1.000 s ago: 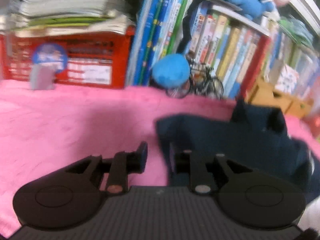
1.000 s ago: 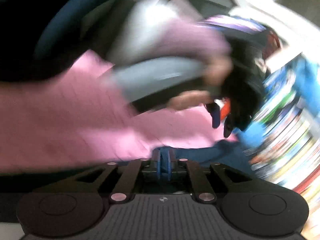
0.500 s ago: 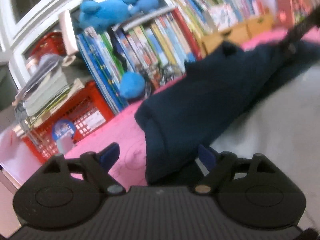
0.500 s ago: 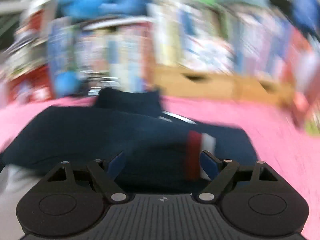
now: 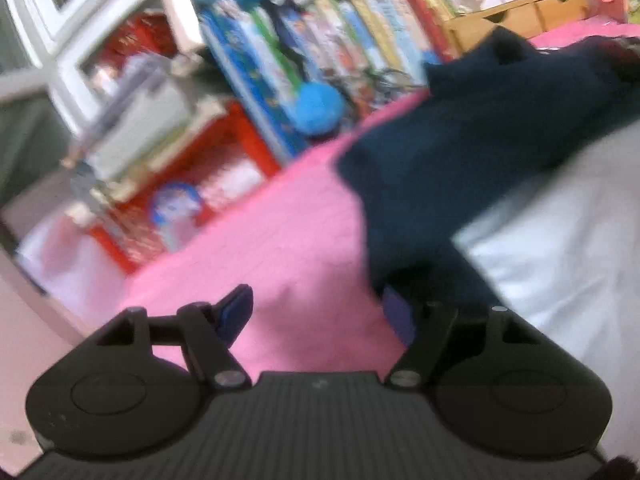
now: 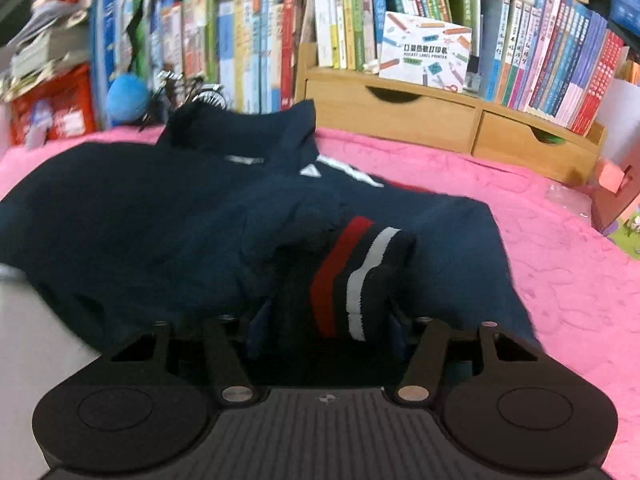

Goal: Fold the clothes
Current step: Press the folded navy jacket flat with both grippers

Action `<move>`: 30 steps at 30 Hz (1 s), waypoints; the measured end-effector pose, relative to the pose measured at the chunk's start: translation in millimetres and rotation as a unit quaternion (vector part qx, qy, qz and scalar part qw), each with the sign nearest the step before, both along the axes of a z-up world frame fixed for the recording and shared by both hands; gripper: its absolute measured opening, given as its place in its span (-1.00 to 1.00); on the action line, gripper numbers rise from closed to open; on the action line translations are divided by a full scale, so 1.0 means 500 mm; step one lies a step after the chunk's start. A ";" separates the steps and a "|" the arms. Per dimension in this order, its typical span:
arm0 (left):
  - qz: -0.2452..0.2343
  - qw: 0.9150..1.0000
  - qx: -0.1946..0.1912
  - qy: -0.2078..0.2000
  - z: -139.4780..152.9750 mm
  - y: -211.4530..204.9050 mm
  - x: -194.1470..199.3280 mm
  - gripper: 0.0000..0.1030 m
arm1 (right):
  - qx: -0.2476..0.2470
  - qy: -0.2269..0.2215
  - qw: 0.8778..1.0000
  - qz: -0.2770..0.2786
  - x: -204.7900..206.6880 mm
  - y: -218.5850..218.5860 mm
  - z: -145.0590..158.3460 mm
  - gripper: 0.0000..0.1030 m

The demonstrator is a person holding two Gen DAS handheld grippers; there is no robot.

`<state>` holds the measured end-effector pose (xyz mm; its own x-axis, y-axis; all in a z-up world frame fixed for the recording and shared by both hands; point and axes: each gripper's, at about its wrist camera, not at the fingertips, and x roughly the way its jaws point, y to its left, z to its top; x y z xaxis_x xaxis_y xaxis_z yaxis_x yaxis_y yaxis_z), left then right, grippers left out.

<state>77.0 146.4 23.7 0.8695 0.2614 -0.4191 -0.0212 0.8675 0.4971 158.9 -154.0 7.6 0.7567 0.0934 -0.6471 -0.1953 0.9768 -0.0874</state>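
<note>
Two grippers work over one navy garment on a pink blanket (image 6: pixel 560 240). On the left, the left gripper (image 5: pixel 320 312) has its fingers spread wide with only blanket between them; its right finger lies against the edge of the navy polo shirt (image 5: pixel 460 152) but pinches nothing. Just right of that, a pale grey cloth (image 5: pixel 560 240) lies under or against the shirt's near side; which one, the blur hides. Further right, the right gripper (image 6: pixel 324 320) is also well parted, straddling the shirt's striped sleeve cuff (image 6: pixel 356 272), which sits bunched between the fingers; whether the pads press on it I cannot tell.

Judging by the lay, the shirt is rumpled, collar up toward the bookshelf (image 6: pixel 280 40), sleeve thrown across the body, so squaring and folding seem largely left.

Only the right view shows the collar, the red and white stripes and the wooden drawers (image 6: pixel 440 116); only the left shows the red crate (image 5: pixel 224 176).
</note>
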 end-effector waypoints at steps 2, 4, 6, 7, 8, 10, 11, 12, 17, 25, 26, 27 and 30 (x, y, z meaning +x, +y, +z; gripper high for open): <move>0.010 1.000 0.002 -0.005 0.012 0.014 -0.014 0.37 | -0.015 0.001 1.000 -0.004 -0.017 -0.013 0.019 0.12; -0.011 0.997 -0.062 -0.034 0.061 0.015 -0.015 0.48 | -0.030 -0.015 0.999 -0.016 -0.026 -0.023 0.042 0.17; -0.034 0.994 -0.093 -0.044 0.074 -0.013 0.012 0.48 | -0.040 -0.049 0.998 -0.023 -0.030 -0.012 0.064 0.25; -0.045 0.992 -0.108 -0.049 0.080 -0.028 0.026 0.48 | -0.042 -0.064 0.997 -0.025 -0.030 -0.003 0.075 0.30; -0.053 0.992 -0.104 -0.047 0.070 -0.050 0.047 0.48 | -0.035 -0.076 0.996 -0.023 -0.030 0.012 0.082 0.35; -0.069 0.992 -0.095 -0.041 0.047 -0.094 0.090 0.51 | -0.013 -0.087 0.996 0.000 -0.028 0.044 0.084 0.37; -0.066 0.993 -0.096 -0.026 0.029 -0.102 0.106 0.50 | -0.009 -0.089 0.996 0.019 -0.031 0.062 0.080 0.37; -0.063 0.993 -0.097 -0.010 0.011 -0.109 0.122 0.49 | -0.004 -0.091 0.995 0.038 -0.035 0.079 0.075 0.37; -0.050 0.992 -0.110 0.018 -0.014 -0.109 0.135 0.51 | -0.049 -0.054 0.993 0.088 -0.030 0.089 0.014 0.34; -0.036 0.990 -0.139 0.004 0.018 -0.067 0.080 0.49 | -0.035 -0.062 0.997 -0.022 0.009 -0.058 0.042 0.40; -0.042 0.988 -0.147 0.001 0.025 -0.079 0.088 0.49 | -0.021 -0.076 0.997 -0.015 0.003 -0.052 0.053 0.40; -0.048 0.987 -0.156 -0.001 0.031 -0.093 0.097 0.49 | -0.001 -0.082 0.997 0.001 -0.002 -0.039 0.062 0.40; -0.053 0.989 -0.137 0.018 0.004 -0.135 0.138 0.50 | 0.045 -0.069 0.994 0.066 -0.001 0.018 0.069 0.40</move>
<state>146.1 78.7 25.5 0.8693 0.0411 -0.4926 0.0908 0.9663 0.2409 158.6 -145.2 42.0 0.8145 0.2512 -0.5231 -0.3152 0.9484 -0.0353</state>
